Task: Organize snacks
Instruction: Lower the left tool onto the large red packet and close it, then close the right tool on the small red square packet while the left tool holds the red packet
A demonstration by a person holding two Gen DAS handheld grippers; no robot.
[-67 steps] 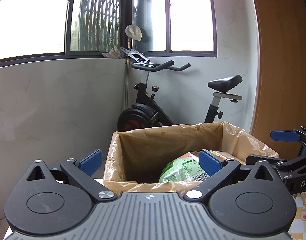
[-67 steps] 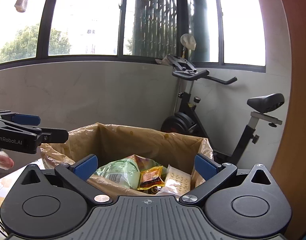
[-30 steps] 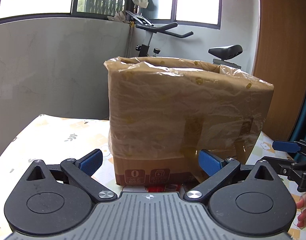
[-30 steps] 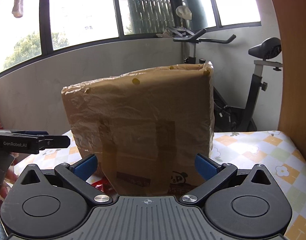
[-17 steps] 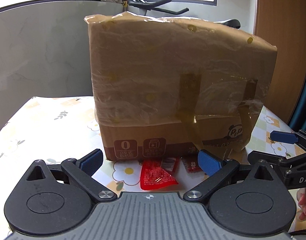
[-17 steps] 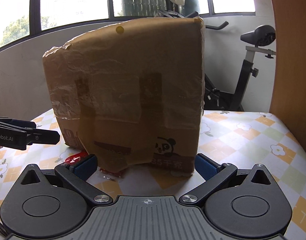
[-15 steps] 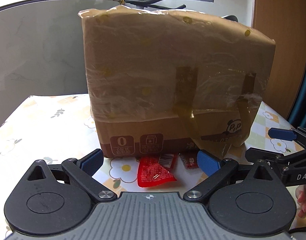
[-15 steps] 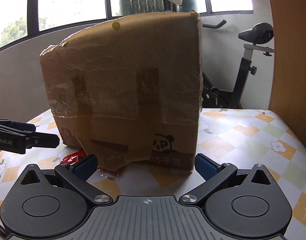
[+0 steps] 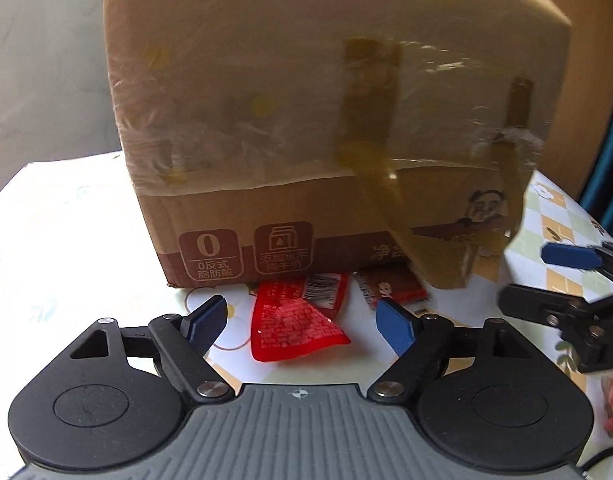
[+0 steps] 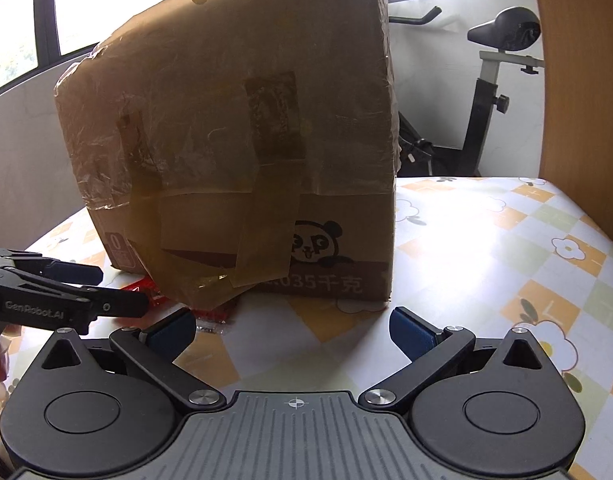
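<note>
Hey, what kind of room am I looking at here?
Probably a home balcony or sunroom used as spare space: an exercise bike stands by big windows, and a flower-patterned tablecloth covers the table holding a taped cardboard box.

A cardboard box (image 9: 306, 120) is standing on the table (image 10: 486, 248). Two snack packets (image 9: 294, 320) are lying side by side before it, one (image 9: 390, 286) partly under its edge. An exercise bike (image 10: 490, 80) is standing behind.

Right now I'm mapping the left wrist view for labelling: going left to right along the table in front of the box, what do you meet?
Left gripper → red snack packet → brown snack packet → right gripper.
</note>
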